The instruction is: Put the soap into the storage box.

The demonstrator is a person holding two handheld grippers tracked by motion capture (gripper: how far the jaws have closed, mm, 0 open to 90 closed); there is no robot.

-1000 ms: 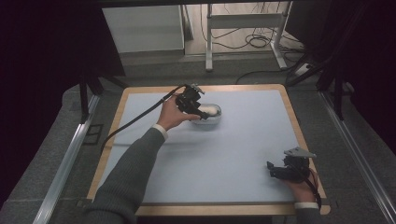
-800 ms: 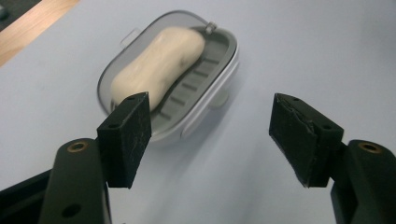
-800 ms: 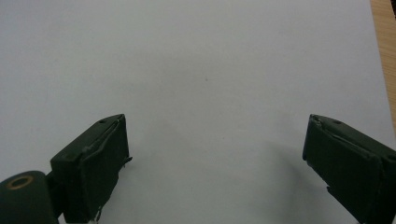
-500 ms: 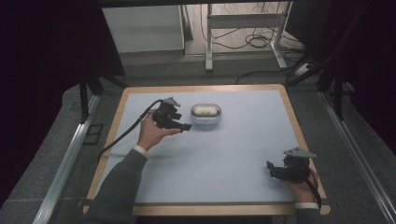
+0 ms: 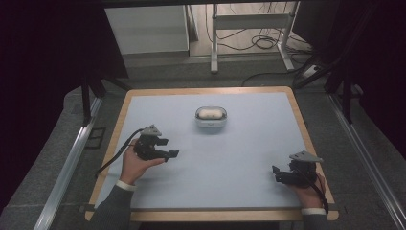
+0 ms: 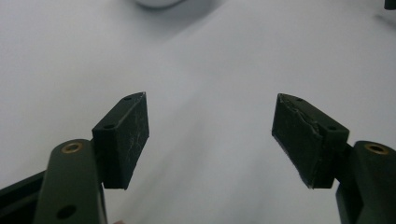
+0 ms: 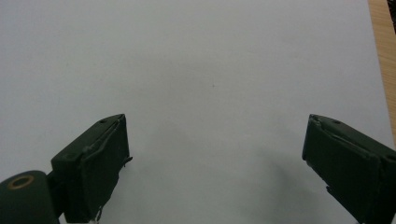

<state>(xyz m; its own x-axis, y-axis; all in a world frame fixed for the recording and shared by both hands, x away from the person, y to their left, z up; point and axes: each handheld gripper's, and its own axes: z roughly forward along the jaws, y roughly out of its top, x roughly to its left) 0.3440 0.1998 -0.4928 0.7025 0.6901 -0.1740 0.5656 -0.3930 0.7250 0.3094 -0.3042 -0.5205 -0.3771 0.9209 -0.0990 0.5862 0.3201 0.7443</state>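
One table carries the whole scene: a wooden-edged board covered by one pale blue-grey mat, and both pairs of tongs sit over that mat. On it stands one small white case with rounded corners, its lid open and something pale inside that is too small to make out. The case lies ahead of the left gripper and off to that gripper's right, well apart from it, and farther still from the right gripper, which sits at the near right corner of the mat. There are two grippers, one in each hand. The left hand holds its tongs over the near left part of the mat, pointing across toward the middle; its two black jaws stand apart with only bare mat between them, and they have just been opening. In the left gripper view the lower edge of the case peeks in at the top, beyond the left jaw, with nothing touching it. The right hand rests near the table's front edge, and its two jaws are spread wide over empty mat. One black cable trails from the left gripper toward the table's left edge.
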